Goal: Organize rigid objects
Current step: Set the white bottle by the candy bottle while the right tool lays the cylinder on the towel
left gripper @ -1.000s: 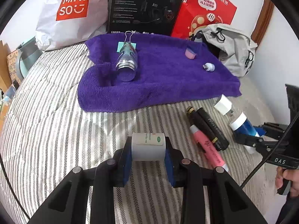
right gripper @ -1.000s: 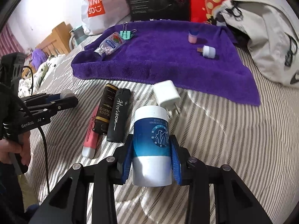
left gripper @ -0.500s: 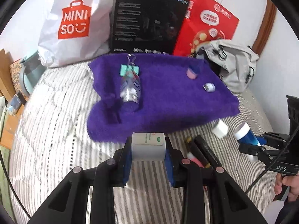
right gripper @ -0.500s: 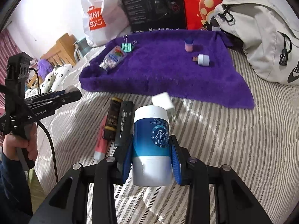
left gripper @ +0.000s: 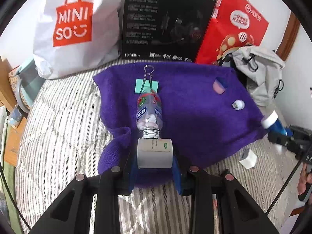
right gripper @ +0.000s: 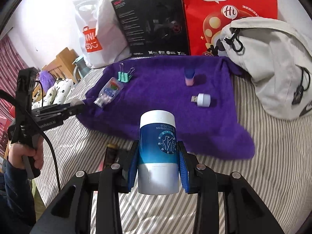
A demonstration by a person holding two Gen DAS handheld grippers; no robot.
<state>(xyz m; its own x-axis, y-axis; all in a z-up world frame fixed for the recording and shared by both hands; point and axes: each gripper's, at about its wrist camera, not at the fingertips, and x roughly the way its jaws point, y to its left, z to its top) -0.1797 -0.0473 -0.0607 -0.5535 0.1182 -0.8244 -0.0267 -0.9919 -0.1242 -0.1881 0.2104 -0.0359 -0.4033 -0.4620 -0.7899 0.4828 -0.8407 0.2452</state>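
Striped bedding [left gripper: 64, 117] under purple towel [left gripper: 195, 117] (bags behind); both tongs clamp bottles.

Both grippers travelled toward the far purple towel [left gripper: 195, 128]. The left gripper [left gripper: 155, 167], carrying the small white bottle [left gripper: 155, 153], came over the towel's near edge, just short of the candy bottle [left gripper: 149, 115]. The right gripper [right gripper: 158, 167], carrying the blue-and-white bottle [right gripper: 158, 146], left the near pens and white charger [left gripper: 247, 159] behind.
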